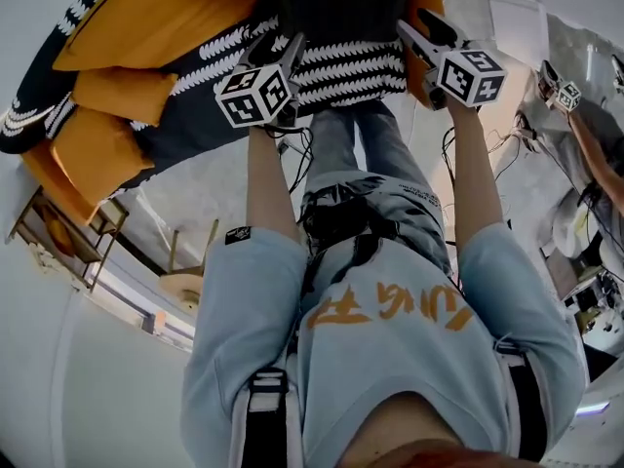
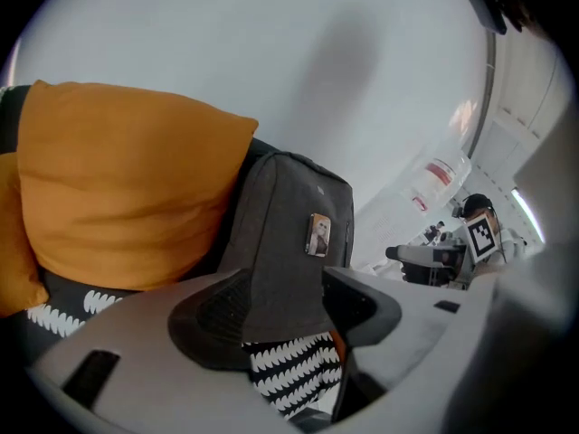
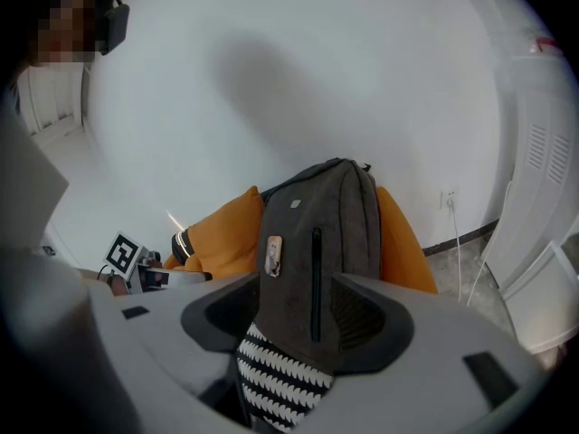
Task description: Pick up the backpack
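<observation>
A dark grey backpack (image 1: 336, 8) stands upright on a sofa, leaning against orange cushions (image 1: 156, 8). It has a small badge and a vertical zip on its front. In the head view my left gripper (image 1: 292, 45) points at its left side and my right gripper (image 1: 414, 29) at its right side. In the left gripper view the backpack (image 2: 289, 233) fills the gap ahead of my open left gripper (image 2: 285, 316), whose pads do not press on it. In the right gripper view the backpack (image 3: 326, 233) rises in front of my open right gripper (image 3: 298, 325).
The sofa seat has a black-and-white patterned cover (image 1: 341, 66). A wall socket with a hanging cable (image 3: 450, 197) is to the right of the sofa. Another person's arm (image 1: 595, 154) reaches in at the far right. A small wooden stool (image 1: 185, 283) stands at the left.
</observation>
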Motion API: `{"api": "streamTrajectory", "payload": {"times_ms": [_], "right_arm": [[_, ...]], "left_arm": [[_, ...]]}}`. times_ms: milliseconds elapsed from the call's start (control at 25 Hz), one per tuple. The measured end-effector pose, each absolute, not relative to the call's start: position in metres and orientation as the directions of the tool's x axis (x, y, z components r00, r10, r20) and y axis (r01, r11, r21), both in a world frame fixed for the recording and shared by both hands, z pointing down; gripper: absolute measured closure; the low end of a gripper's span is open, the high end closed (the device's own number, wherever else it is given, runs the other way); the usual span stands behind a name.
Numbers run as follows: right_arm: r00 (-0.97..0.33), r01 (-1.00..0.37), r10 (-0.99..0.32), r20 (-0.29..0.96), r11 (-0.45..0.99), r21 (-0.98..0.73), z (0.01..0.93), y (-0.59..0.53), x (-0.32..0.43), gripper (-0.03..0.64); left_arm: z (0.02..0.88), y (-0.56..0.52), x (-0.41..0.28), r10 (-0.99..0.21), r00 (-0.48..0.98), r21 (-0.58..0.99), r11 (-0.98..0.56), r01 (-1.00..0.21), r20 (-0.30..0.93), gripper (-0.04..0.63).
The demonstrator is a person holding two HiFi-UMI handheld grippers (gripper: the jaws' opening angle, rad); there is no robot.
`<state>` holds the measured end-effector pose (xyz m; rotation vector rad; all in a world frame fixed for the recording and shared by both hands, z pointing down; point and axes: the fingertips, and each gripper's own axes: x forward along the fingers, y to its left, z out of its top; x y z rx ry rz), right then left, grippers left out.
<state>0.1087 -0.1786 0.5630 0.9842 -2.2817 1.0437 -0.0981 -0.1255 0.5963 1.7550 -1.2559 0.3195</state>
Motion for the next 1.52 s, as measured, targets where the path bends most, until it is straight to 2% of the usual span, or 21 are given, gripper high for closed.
{"api": "streamTrajectory", "payload": {"times_ms": [440, 720, 1000, 1240, 1400, 1520], "right_arm": [[-0.57, -0.809, -0.384, 0.727, 0.415, -0.415, 0.633, -0.232, 0.107, 0.345], [-0.553, -0.81, -0.336, 0.763, 0.432, -0.398, 0.66, -0.253, 0.101, 0.337], [-0.58, -0.789, -0.301, 0.757, 0.439, -0.43, 0.675, -0.254, 0.104, 0.339], [-0.555, -0.804, -0.279, 0.784, 0.42, -0.421, 0.672, -0.254, 0.09, 0.342], [-0.531, -0.815, -0.236, 0.814, 0.407, -0.413, 0.675, -0.257, 0.087, 0.373], [-0.515, -0.826, -0.241, 0.823, 0.398, -0.4, 0.673, -0.261, 0.094, 0.422]], "left_arm": [[0.667, -0.193, -0.107, -0.51, 0.516, 0.521, -0.148, -0.841, 0.688, 0.298], [0.689, -0.216, -0.107, -0.471, 0.58, 0.572, -0.179, -0.801, 0.664, 0.285], [0.703, -0.219, -0.091, -0.432, 0.652, 0.617, -0.242, -0.749, 0.623, 0.287], [0.701, -0.22, -0.097, -0.429, 0.609, 0.573, -0.226, -0.788, 0.667, 0.301], [0.703, -0.225, -0.094, -0.345, 0.578, 0.538, -0.213, -0.815, 0.739, 0.333], [0.702, -0.232, -0.085, -0.341, 0.567, 0.525, -0.216, -0.823, 0.75, 0.361]]}}
